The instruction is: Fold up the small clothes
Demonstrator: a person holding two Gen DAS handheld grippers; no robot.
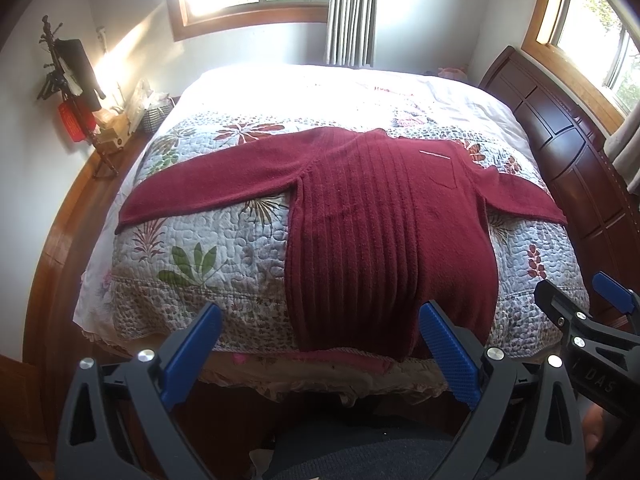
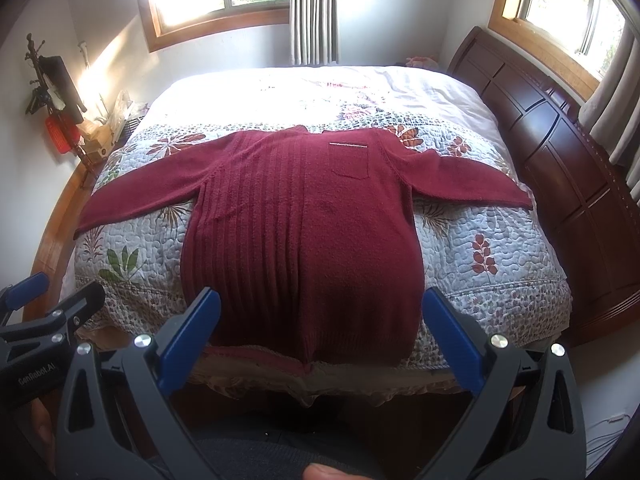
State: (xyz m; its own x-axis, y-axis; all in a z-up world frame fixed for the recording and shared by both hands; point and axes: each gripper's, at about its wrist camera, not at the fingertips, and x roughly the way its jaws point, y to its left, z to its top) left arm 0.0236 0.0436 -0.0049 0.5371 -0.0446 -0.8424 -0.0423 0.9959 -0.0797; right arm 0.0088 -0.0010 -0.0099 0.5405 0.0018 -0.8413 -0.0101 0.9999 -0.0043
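Far left: coat stand (image 1: 68,80) in the corner, wooden floor below. Next, the bed (image 2: 500,280) under a floral quilt (image 1: 200,248), sunlit at the far end. Spread flat across the quilt, front up: dark red sweater (image 2: 304,248), both sleeves stretched outward, left sleeve (image 1: 208,184) toward the coat stand side, right sleeve (image 2: 472,184) toward the dark wooden headboard (image 2: 560,152); hem hanging just over the near edge of the bed; small chest pocket (image 2: 350,164) on the right half.

Left gripper (image 1: 320,344) hovering short of the hem, fingers (image 1: 192,344) spread wide, grasping nothing. Right gripper (image 2: 320,344) likewise released and empty, level with the hem, apart from the cloth.

Step in hand, by judgement: the very start of the fold, garment laid out, no fold yet made. Next move likely calls for reaching out to a sleeve or a side edge, pinching only the top layers, and carrying the cloth inward across the ribbed body without dragging the whole sweater off the bed.
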